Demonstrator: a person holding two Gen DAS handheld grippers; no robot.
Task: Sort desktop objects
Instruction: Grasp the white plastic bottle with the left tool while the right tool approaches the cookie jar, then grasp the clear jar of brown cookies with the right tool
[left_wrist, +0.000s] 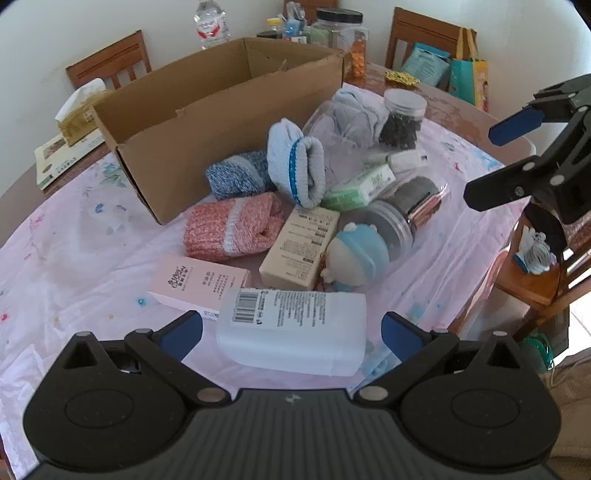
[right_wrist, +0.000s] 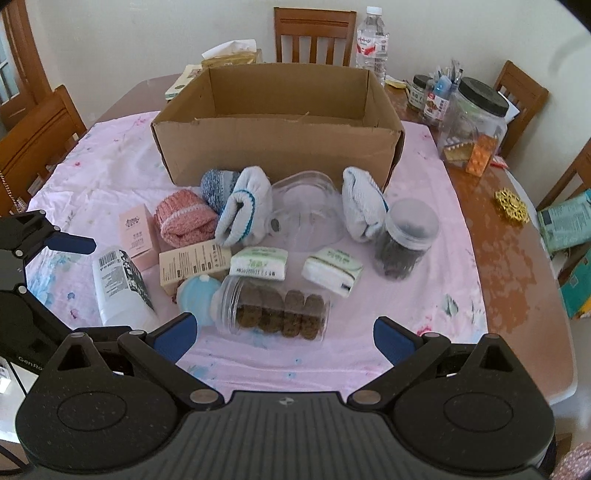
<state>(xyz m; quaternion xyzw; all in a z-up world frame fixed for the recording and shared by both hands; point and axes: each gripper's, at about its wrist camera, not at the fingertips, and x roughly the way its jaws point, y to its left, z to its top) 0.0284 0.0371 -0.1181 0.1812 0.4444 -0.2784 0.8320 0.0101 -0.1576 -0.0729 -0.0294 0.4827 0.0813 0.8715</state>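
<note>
Two grippers (left_wrist: 291, 332) (right_wrist: 282, 334) agape over pink tablecloth (right_wrist: 424, 332); wooden chairs (right_wrist: 314, 35) around.

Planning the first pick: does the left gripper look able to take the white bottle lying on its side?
Probably yes. The left gripper is open with the white bottle right between its fingers, nothing stacked on it.

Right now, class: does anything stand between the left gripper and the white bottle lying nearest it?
Nothing visible does. The left gripper is open, and the white bottle lies on its side directly ahead, partly between the fingers. Only bare pink tablecloth surrounds its near end; the pink box sits behind it.
</note>
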